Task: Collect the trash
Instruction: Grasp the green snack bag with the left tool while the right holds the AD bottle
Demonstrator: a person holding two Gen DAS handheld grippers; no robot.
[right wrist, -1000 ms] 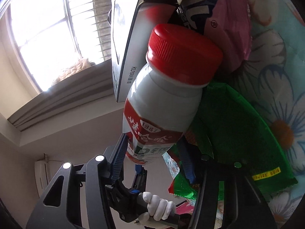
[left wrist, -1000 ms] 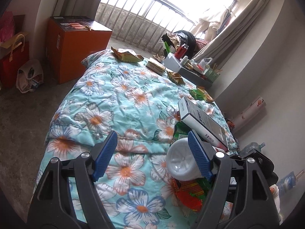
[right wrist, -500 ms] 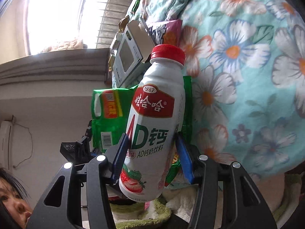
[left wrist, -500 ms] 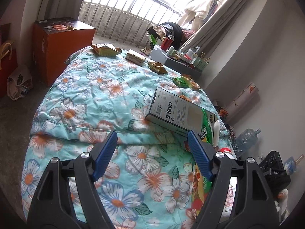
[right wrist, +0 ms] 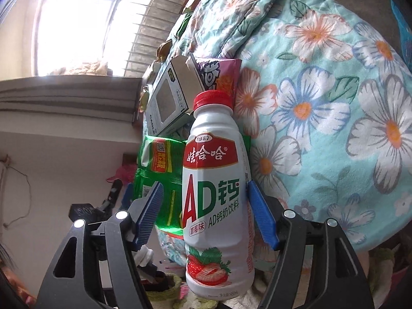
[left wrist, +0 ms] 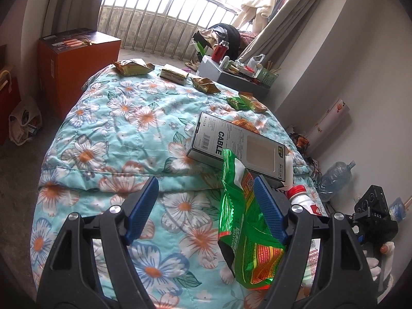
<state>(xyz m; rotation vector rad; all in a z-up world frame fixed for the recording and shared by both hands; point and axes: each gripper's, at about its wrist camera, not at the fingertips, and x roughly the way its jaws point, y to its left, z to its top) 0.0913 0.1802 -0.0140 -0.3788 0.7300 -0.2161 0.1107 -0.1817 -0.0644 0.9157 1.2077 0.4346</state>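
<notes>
The bed (left wrist: 123, 134), under a floral quilt, carries scattered trash: a stiff, light cable box (left wrist: 239, 146) best taken across its flat faces, then a crinkly green snack bag (left wrist: 244, 234), limp and slippery, best pinched at a seam. The left hand-held gripper (left wrist: 206, 206) stands wide, empty, its right pad beside the bag. The right hand-held gripper (right wrist: 203, 211) is opening around the white drink bottle (right wrist: 216, 188), a rigid, smooth cylinder; the left pad stands clear of its waist.

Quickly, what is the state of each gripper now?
Left gripper: open, gripping nothing.
Right gripper: jaws opening, bottle between them, one pad clear of it.
</notes>
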